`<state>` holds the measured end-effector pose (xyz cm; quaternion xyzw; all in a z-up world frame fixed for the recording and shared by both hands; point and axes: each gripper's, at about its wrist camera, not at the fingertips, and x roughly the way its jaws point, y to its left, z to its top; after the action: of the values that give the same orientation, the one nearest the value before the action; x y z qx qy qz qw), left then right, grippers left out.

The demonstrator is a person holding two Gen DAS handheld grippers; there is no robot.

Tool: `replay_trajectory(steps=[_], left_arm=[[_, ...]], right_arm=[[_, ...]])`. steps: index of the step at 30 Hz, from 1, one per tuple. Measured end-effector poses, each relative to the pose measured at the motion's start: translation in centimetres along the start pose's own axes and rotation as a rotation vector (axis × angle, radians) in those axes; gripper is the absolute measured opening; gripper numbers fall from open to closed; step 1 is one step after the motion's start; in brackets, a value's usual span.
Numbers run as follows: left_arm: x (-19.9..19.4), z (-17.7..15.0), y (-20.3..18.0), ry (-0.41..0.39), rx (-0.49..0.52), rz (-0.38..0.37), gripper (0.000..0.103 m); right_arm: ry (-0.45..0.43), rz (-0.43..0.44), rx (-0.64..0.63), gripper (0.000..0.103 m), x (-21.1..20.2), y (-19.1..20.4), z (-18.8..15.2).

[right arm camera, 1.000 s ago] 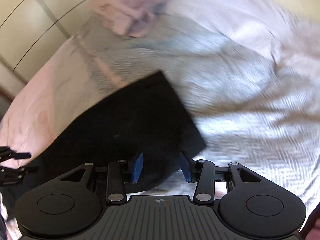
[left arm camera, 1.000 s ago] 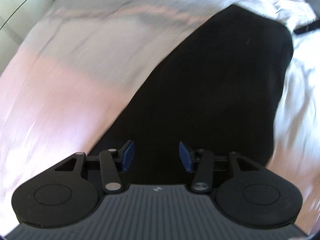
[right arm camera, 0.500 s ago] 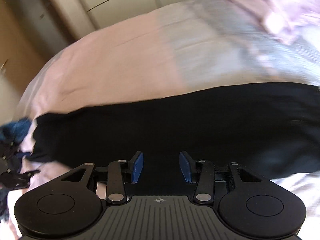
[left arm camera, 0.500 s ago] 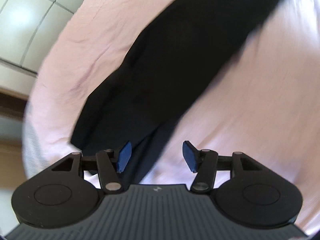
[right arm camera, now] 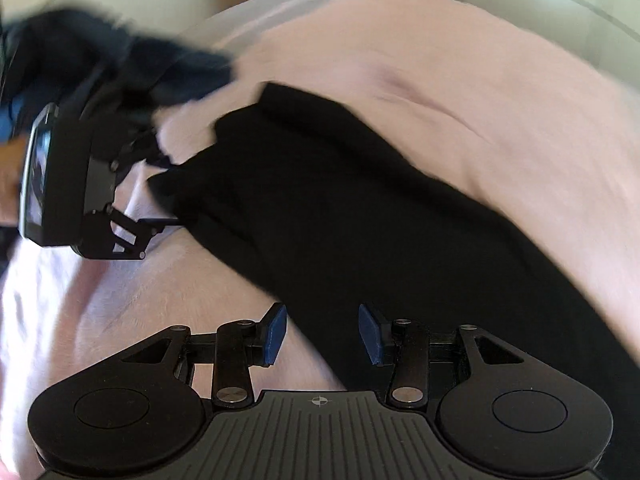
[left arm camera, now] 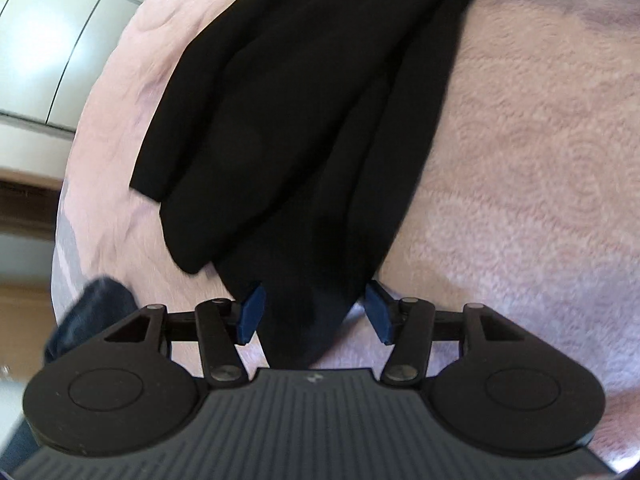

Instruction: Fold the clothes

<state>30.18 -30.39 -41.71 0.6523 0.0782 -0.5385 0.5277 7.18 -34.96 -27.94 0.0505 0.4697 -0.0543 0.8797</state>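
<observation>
A long black garment (left arm camera: 304, 112) lies stretched across a pale pink bedspread (left arm camera: 520, 152), its layered lower ends fanning toward 7 o'clock in the left wrist view and one narrow end running down to 6 o'clock, into the gap of the left gripper (left arm camera: 314, 312). That gripper's blue pads (left arm camera: 251, 312) stand apart on either side of the dark cloth, which fills the space between them; whether the pads press on it cannot be told from this angle. In the right wrist view the same garment (right arm camera: 360, 208) crosses the frame as a broad band from 10 o'clock to 4 o'clock, passing under the right gripper (right arm camera: 322, 334), whose jaws are parted with cloth behind the right-hand pad and pink bedding behind the left-hand one (nothing is visibly pinched). The left gripper's black body (right arm camera: 80, 184) appears at 9 o'clock in that view, at the garment's end, with a dark blue sleeve (right arm camera: 120, 56) blurred above it at 10 o'clock. A dark blue shape (left arm camera: 92, 312) shows at 8 o'clock beside the left gripper's body. Beyond the bed's edge, pale panelled cupboard fronts (left arm camera: 48, 48) fill 10 o'clock in the left wrist view.
</observation>
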Motion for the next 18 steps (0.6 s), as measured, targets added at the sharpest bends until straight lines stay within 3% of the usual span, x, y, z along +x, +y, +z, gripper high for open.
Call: replay_trajectory(steps=[5,8,9,11,15,18], left_arm=[[-1.0,-0.7,1.4,-0.005,-0.161,-0.012,0.049],[-1.8,-0.7,1.5,-0.021,-0.172,0.021,0.052],[-2.2,-0.6,1.3,-0.035,-0.165,0.043,0.055],[-2.8,-0.4,1.5,-0.064,-0.155,0.083,0.061],[-3.0,0.6,2.6,-0.117,-0.127,0.167,0.063],[-2.9,1.8,2.9,-0.137,-0.091,0.178,0.063]], right_arm=[[0.051,-0.045,-0.317,0.044,7.2,3.8,2.8],[0.079,-0.072,-0.456,0.044,9.1,4.4,2.6],[0.088,-0.081,-0.5,0.034,9.7,4.5,2.6],[0.084,-0.072,-0.497,0.015,9.4,3.9,3.0],[0.045,0.011,-0.383,0.006,5.8,1.6,4.6],[0.048,0.096,-0.281,0.005,3.8,-0.4,5.5]])
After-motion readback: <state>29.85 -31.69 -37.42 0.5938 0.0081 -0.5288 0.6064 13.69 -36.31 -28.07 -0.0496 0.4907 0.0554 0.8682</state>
